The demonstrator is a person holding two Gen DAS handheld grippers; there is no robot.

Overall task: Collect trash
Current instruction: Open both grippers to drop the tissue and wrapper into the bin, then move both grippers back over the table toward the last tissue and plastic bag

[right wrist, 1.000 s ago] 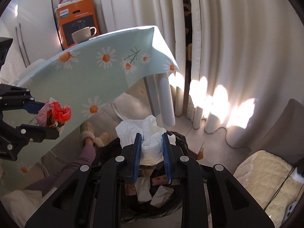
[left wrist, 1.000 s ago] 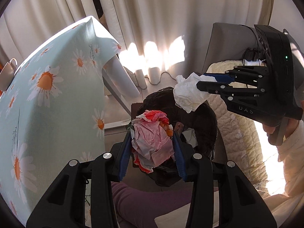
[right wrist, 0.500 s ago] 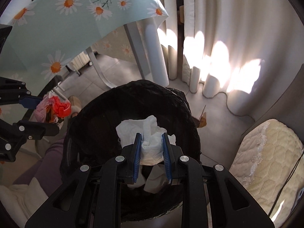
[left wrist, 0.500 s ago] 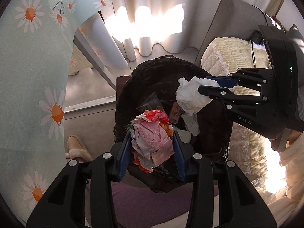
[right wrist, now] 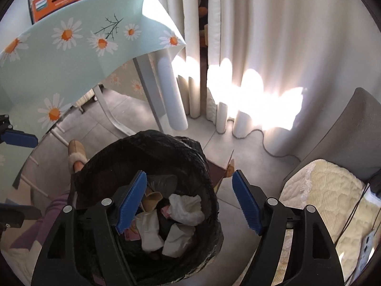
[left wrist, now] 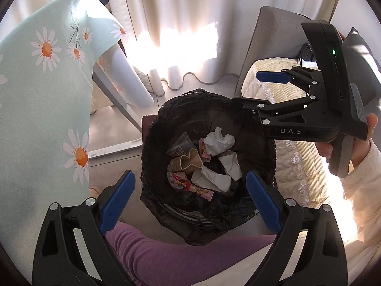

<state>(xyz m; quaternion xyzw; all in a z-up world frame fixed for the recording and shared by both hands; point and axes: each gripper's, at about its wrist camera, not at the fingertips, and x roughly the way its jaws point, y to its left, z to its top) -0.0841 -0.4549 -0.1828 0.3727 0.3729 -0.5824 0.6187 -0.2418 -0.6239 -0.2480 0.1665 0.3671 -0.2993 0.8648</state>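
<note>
A bin lined with a black bag [left wrist: 152, 143] stands on the floor and holds crumpled paper, cups and wrappers. My left gripper [left wrist: 189, 176] hangs over it, its jaws opening wide with nothing between them. The pink and red wrapper [left wrist: 181, 181] lies in the bin below. My right gripper [left wrist: 250, 89] reaches over the bin's right rim, jaws also opening and empty. In the right wrist view the right gripper [right wrist: 189, 175] frames the bin [right wrist: 147, 140], and the white tissue [right wrist: 185, 208] rests on the pile. The left gripper [right wrist: 35, 176] shows at the left edge.
A table with a daisy-print cloth [left wrist: 47, 95] stands left of the bin, its white leg [right wrist: 171, 95] close by. Curtains [right wrist: 262, 35] and a floor cable [right wrist: 264, 140] lie behind. A grey chair with a cream quilted cushion [left wrist: 297, 166] is on the right. A person's purple-clad leg [left wrist: 178, 257] and slippered foot [right wrist: 76, 155] are near the bin.
Both grippers sank toward the bin and went from shut to open. The pink wrapper and the white tissue dropped out of them into the bin.
</note>
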